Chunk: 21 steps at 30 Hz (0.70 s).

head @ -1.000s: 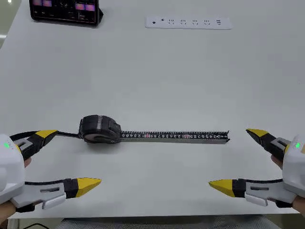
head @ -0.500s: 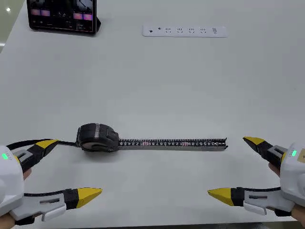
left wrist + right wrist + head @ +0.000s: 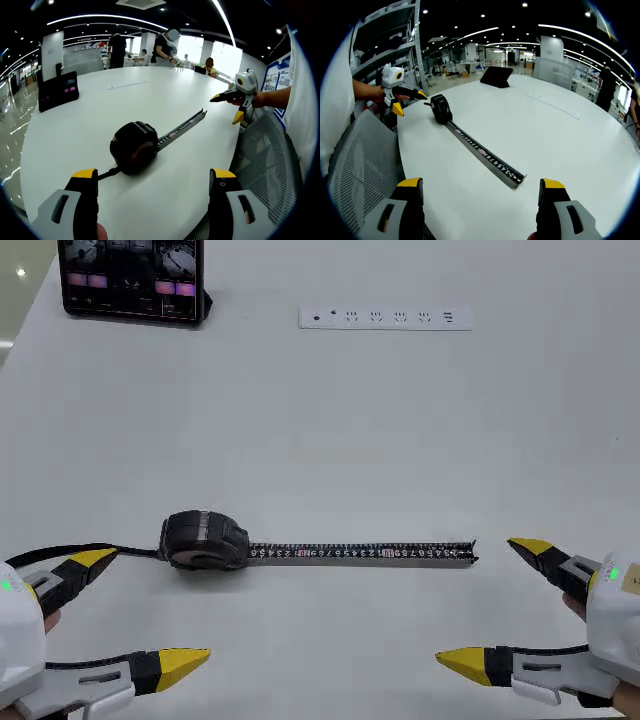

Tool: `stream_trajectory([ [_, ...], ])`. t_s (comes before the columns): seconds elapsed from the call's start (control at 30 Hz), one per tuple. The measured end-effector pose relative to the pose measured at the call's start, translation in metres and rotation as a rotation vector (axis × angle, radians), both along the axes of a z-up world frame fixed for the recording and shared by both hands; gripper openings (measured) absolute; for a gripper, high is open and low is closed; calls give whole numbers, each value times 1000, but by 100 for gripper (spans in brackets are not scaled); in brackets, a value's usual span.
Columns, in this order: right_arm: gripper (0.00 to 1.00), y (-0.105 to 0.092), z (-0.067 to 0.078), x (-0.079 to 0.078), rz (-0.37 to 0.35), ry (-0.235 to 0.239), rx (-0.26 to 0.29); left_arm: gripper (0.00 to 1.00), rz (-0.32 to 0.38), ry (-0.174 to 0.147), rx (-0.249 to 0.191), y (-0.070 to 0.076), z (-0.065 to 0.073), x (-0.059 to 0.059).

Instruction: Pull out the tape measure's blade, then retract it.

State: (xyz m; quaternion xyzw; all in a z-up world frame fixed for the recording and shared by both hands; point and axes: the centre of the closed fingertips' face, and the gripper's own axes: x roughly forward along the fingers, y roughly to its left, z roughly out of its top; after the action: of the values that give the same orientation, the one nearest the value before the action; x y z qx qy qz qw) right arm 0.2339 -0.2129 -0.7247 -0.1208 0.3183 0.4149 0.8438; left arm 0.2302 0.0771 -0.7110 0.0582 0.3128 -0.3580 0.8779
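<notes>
Two tongs, mine: left tongs (image 3: 152, 606) and right tongs (image 3: 480, 600), both apart, holding nothing. One tape measure (image 3: 203, 540) by the table's (image 3: 330, 420) near edge, blade (image 3: 360, 553) lying extended between them. Pull-out: done, I judge. Retraction: outstanding.

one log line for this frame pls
tape measure on table, blade extended | left claw open, at tape measure end | right claw open, off blade tip | retract not yet done

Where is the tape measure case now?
In the head view the case lies left of centre on the table, just ahead of the left gripper.
</notes>
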Motion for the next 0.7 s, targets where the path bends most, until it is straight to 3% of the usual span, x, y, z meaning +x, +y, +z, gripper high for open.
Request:
stream_trajectory([
  [0.7,95,1,-1,-3,6,9,5,89,17,3,-20,-2,2,2],
])
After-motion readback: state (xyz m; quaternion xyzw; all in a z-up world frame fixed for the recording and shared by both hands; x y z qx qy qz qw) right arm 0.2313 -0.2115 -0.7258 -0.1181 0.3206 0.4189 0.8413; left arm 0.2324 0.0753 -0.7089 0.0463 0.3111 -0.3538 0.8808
